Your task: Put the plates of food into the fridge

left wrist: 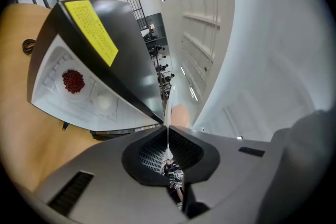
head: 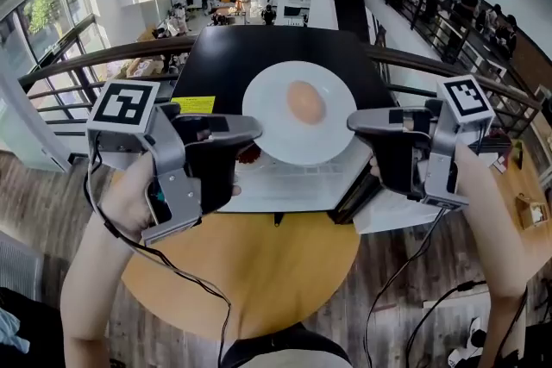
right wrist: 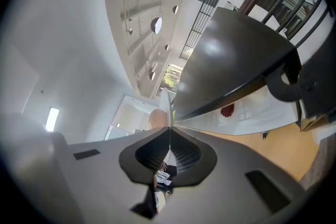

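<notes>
Head view: the person holds a white plate point(head: 263, 90) level above the black fridge point(head: 224, 56), which stands on a round wooden tabletop point(head: 259, 271). The left claw point(head: 252, 130) is clamped on the plate's left rim and the right claw point(head: 355, 121) on its right rim. 1 pale orange, egg-shaped piece of food point(head: 305, 102) lies near the plate's middle. A yellow sticker point(head: 193, 104) sits on the fridge top. The fridge's white inside shows below the plate.

Left gripper view: the jaws pinch the plate's thin rim, seen edge-on, with the piece of food just beyond. Inside the fridge, a portion of red food point(left wrist: 73, 80) lies on a white surface.

Right gripper view: the jaws likewise grip the plate's rim. The red food shows in the open fridge beyond.
</notes>
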The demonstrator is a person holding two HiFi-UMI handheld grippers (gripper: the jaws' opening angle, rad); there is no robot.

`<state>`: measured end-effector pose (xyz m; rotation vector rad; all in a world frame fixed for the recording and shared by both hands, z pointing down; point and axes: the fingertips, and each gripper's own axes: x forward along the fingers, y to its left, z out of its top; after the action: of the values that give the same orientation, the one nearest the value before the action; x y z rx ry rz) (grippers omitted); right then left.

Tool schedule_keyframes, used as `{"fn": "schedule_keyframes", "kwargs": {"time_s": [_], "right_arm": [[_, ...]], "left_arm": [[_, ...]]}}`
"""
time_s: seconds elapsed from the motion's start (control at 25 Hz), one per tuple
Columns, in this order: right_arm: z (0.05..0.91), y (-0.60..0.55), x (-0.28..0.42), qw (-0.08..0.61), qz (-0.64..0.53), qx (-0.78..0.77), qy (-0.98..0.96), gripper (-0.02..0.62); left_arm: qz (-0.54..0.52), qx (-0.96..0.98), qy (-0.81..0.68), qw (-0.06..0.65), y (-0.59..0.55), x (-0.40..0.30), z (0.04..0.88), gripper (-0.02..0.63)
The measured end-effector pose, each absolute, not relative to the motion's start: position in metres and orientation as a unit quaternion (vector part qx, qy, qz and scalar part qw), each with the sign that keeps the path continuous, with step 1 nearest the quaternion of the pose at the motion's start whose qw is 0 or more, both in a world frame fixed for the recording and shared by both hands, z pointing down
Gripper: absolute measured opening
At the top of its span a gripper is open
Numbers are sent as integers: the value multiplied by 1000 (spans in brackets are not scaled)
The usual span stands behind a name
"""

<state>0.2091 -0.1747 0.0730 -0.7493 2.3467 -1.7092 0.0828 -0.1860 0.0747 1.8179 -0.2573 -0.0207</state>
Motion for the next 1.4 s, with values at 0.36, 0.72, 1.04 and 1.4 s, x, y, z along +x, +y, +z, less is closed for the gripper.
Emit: {"fn": "schedule_keyframes", "kwargs": {"time_s": [0.36, 0.72, 1.04, 1.4], "right_arm": [[114, -128, 193, 87, -545, -253, 794, 18], [199, -98, 143, 128, -560, -251, 779, 18], [249, -88, 162, 145, -569, -268, 764, 18], [304, -80, 158, 164, -588, -284, 740, 18]], "left_arm": [[-30, 794, -133, 592, -134, 68, 117, 14], [-43, 778, -140, 610, -103, 19, 200, 14], [-57, 749, -150, 642, -89, 37, 257, 14], [-58, 738, -188, 645, -84, 32, 304, 14]]}}
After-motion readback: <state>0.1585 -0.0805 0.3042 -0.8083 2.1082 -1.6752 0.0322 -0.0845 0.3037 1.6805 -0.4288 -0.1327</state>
